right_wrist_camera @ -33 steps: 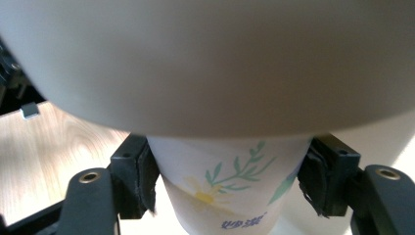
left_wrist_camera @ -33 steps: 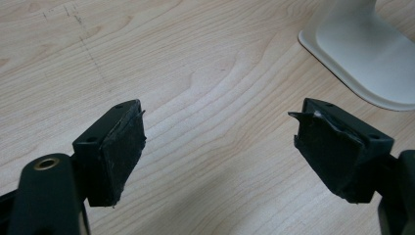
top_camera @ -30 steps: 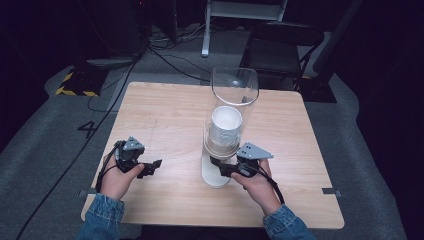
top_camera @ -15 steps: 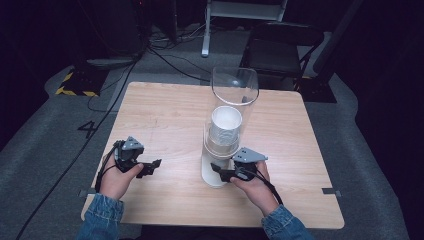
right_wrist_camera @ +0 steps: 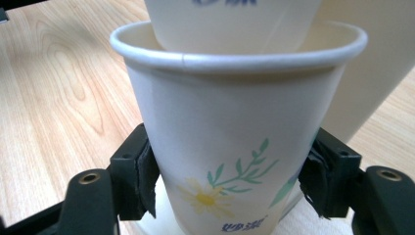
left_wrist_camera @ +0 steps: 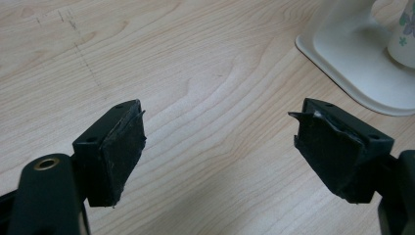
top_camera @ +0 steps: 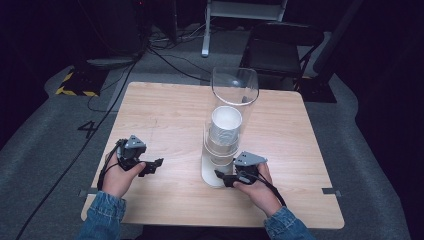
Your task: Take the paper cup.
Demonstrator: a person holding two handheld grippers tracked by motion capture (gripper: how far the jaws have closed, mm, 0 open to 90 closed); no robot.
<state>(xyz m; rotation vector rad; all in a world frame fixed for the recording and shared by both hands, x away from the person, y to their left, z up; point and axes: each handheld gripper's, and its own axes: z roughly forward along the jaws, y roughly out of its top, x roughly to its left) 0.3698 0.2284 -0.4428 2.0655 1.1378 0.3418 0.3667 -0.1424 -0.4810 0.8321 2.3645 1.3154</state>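
paper cup (right_wrist_camera: 230, 147) between right tool (right_wrist_camera: 227, 183) pads, base cut off

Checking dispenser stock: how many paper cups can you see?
2 distinct in the right gripper view: the flowered bottom cup between the right gripper's jaws, and a second cup nested into it from above. The high view shows a stack inside the clear tube, so more may be hidden.

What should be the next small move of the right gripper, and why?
Probably pull the bottom paper cup gently down out of the stack: the right gripper has its pads against both sides of it, and the next cup sits nested inside.
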